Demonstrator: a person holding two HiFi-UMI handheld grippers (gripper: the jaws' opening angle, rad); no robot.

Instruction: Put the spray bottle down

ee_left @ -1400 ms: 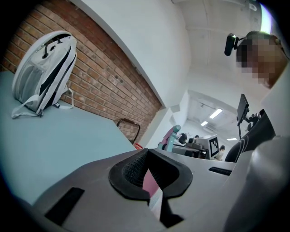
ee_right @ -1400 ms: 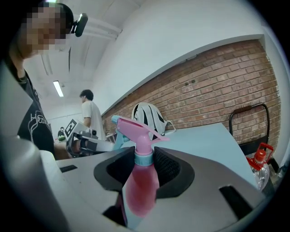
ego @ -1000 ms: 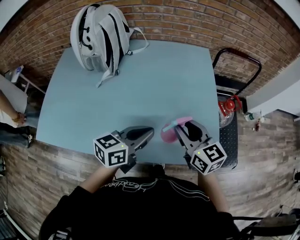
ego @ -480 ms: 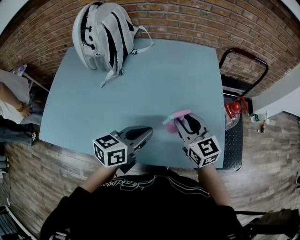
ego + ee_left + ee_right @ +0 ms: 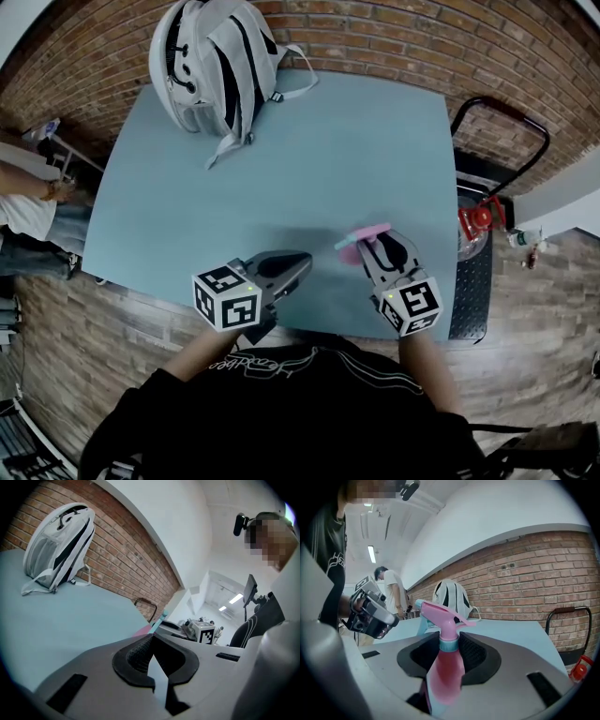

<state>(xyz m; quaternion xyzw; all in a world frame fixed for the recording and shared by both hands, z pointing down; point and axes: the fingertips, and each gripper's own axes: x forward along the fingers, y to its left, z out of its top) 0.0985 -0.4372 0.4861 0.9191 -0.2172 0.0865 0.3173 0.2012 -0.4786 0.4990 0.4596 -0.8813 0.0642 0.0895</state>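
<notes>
My right tongs (image 5: 377, 249) clamp bottle (image 5: 446, 667) at neck; seems light, slick plastic, top-heavy, so I'd lower gently; left tongs (image 5: 300, 264) closed, empty

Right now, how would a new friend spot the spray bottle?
Find the pale blue table by the brick wall. At its near edge, the right gripper holds the spray bottle. It's the only pink thing; the backpack far off is white and black.

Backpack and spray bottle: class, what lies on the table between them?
Only bare table lies between backpack and spray bottle, in the head view.
</notes>
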